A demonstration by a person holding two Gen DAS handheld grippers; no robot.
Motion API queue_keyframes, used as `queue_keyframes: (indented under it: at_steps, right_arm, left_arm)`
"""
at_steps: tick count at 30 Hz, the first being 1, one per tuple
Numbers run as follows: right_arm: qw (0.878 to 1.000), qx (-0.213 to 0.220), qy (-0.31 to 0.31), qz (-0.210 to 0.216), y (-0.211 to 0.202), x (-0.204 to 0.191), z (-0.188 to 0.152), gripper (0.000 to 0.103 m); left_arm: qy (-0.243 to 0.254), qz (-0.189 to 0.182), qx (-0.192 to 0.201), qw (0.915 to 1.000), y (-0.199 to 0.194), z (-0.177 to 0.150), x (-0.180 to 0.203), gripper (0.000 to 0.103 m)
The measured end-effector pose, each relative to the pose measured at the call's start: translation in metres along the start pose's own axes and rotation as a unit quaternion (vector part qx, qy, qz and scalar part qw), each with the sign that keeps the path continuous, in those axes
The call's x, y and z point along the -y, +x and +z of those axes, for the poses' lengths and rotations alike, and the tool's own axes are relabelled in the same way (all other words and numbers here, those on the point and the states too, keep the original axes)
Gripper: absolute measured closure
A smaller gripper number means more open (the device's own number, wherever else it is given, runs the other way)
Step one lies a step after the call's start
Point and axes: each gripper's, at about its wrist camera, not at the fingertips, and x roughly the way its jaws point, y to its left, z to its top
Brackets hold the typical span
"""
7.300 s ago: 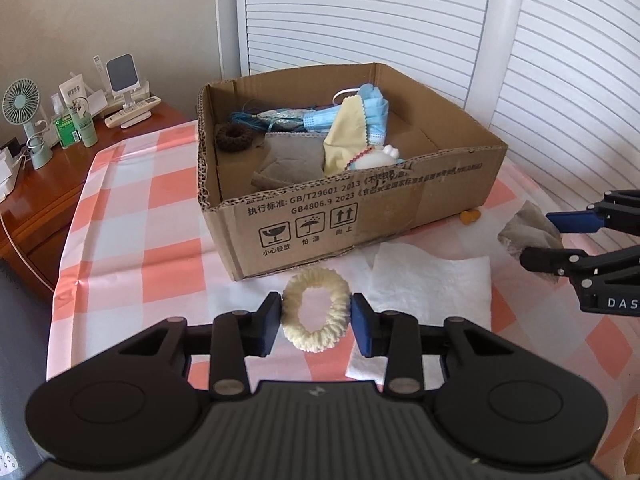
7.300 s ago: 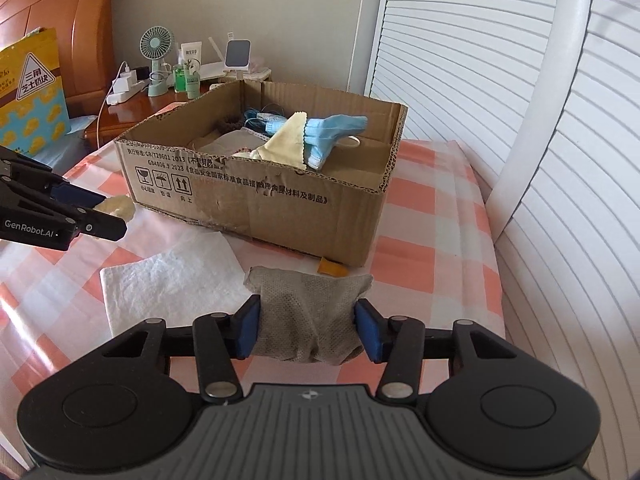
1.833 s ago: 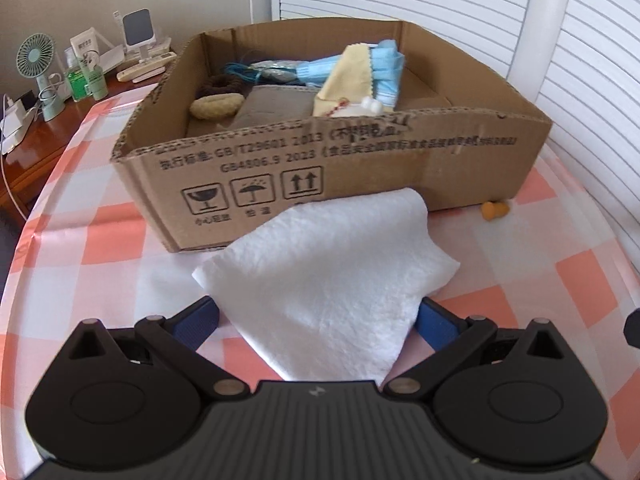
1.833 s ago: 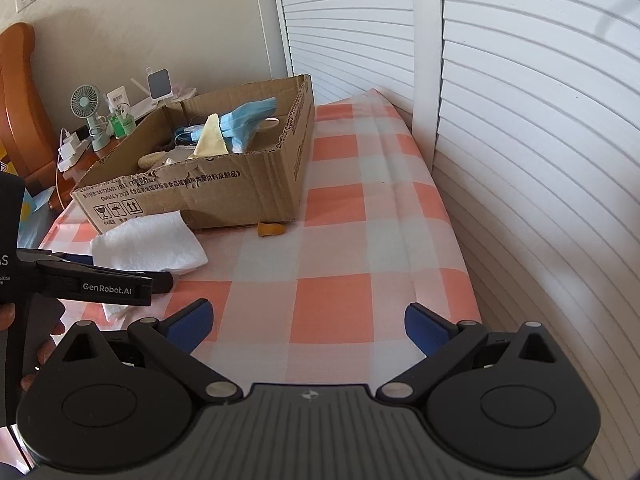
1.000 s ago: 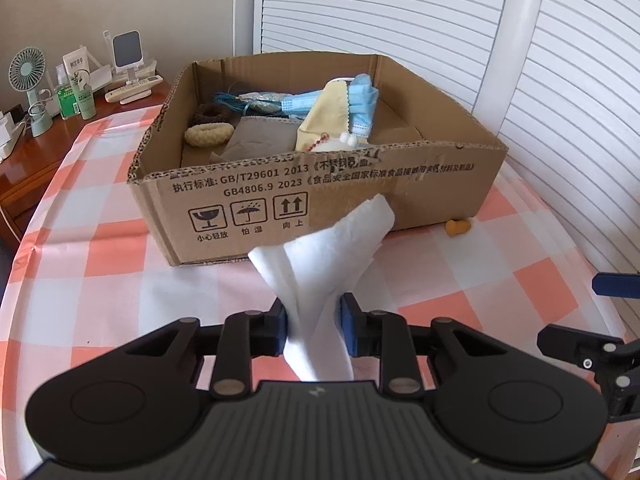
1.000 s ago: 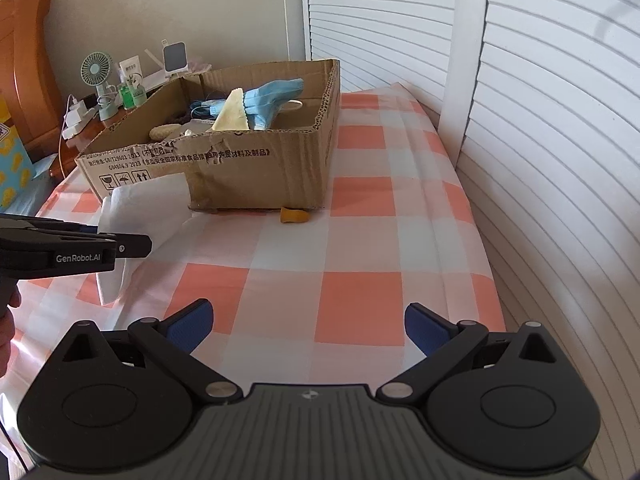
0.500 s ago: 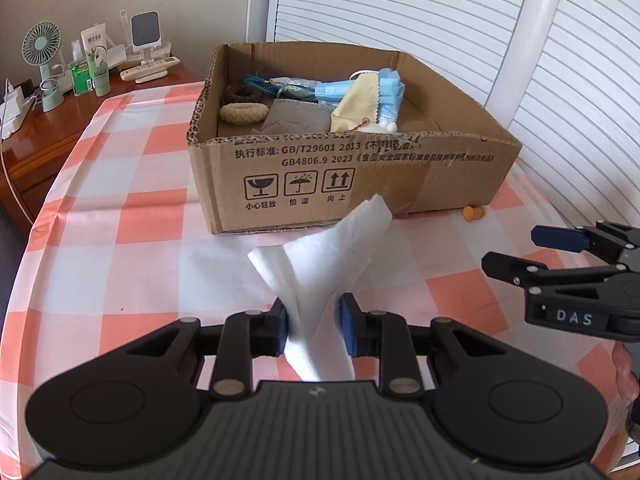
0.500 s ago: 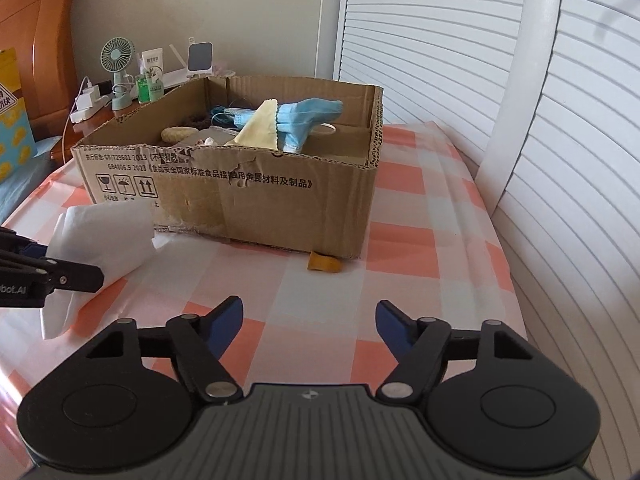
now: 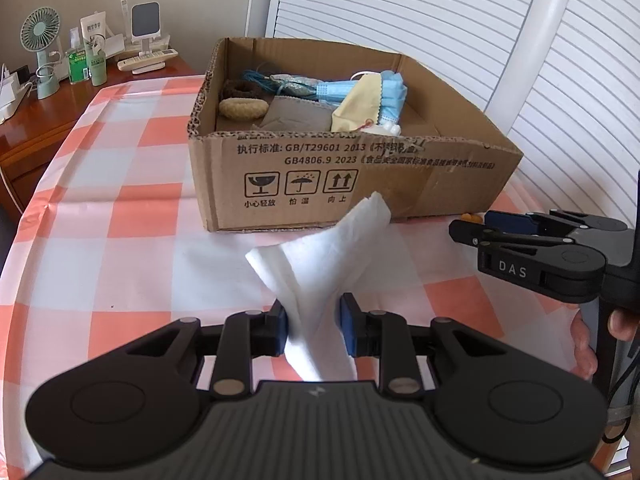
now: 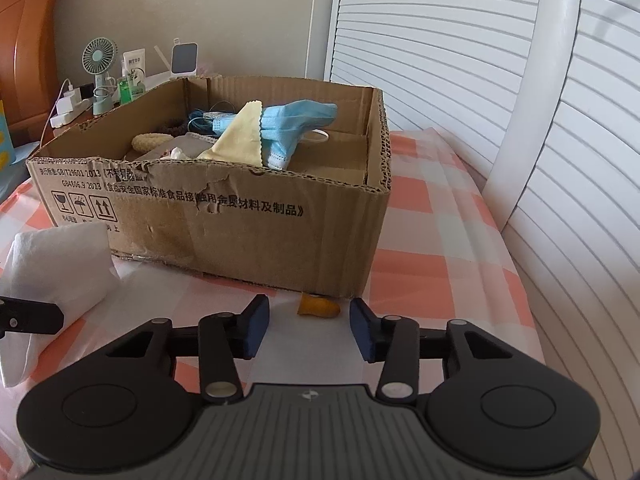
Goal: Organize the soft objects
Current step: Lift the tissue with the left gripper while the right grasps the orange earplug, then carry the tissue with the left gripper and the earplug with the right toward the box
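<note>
gripping the white cloth (image 9: pixel 320 264) between its blue pads, the left gripper (image 9: pixel 313 330) holds it bunched and lifted, the cloth's upper corner rising toward the front wall of the cardboard box (image 9: pixel 400 184). in the right wrist view the same cloth (image 10: pixel 56 268) hangs at the left edge above the checked tablecloth (image 10: pixel 404 272), close to the box's near corner.

the right gripper (image 10: pixel 309 330) has just been closing, and its jaws stand partly apart with nothing pressed between them. a small orange piece (image 10: pixel 318 307) lies on the tablecloth just beyond the fingertips, seen in the gap between them and touching neither pad, right at the foot of the box wall. from the left wrist view this gripper (image 9: pixel 472 226) reaches in from the right, with part of a hand (image 9: pixel 592 340) behind it.

farther on, the box (image 10: pixel 248 216) sits open on the table. inside lie a cream scrunchie (image 9: pixel 243 107), a dark scrunchie (image 9: pixel 240 89), a grey cloth (image 9: pixel 296 116), a yellow cloth (image 10: pixel 240 136) and a blue face mask (image 10: pixel 296 124) draped over the yellow cloth.

beyond the box, a wooden side table (image 9: pixel 36 120) carries a small green fan (image 9: pixel 40 36) and some bottles. white louvred doors (image 10: pixel 440 40) fill the background on the right.
</note>
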Motion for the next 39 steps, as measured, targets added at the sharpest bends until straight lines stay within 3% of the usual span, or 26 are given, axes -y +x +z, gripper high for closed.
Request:
queue_keyframes:
  at_steps: [2,4,21,32,39]
  right_arm:
    - [1.0,0.003,-0.001,-0.003,0.0,-0.002,0.0,0.071]
    - [1.0,0.004,-0.001,-0.005,0.0,-0.003,0.0,0.077]
    - [1.0,0.012,-0.005,-0.005,-0.025,-0.001,0.001,0.077]
    - [0.999,0.031,-0.024,0.002,-0.059,0.0,0.002,0.077]
    - [0.999,0.034,-0.026,0.006,-0.066,-0.003,0.0,0.077]
  left_arm:
    - [-0.001,-0.002,-0.001,1.0,0.001,0.0,-0.001,0.078]
    - [-0.001,-0.004,-0.002,1.0,0.002,0.0,-0.001,0.078]
    - [0.018,-0.002,-0.007,0.9998,0.0,0.006,-0.003,0.079]
    - [0.06,-0.003,-0.009,0.9981,-0.021,0.011,0.003,0.087]
    - [0.063,-0.002,0.0,0.998,-0.022,0.012,0.004,0.083]
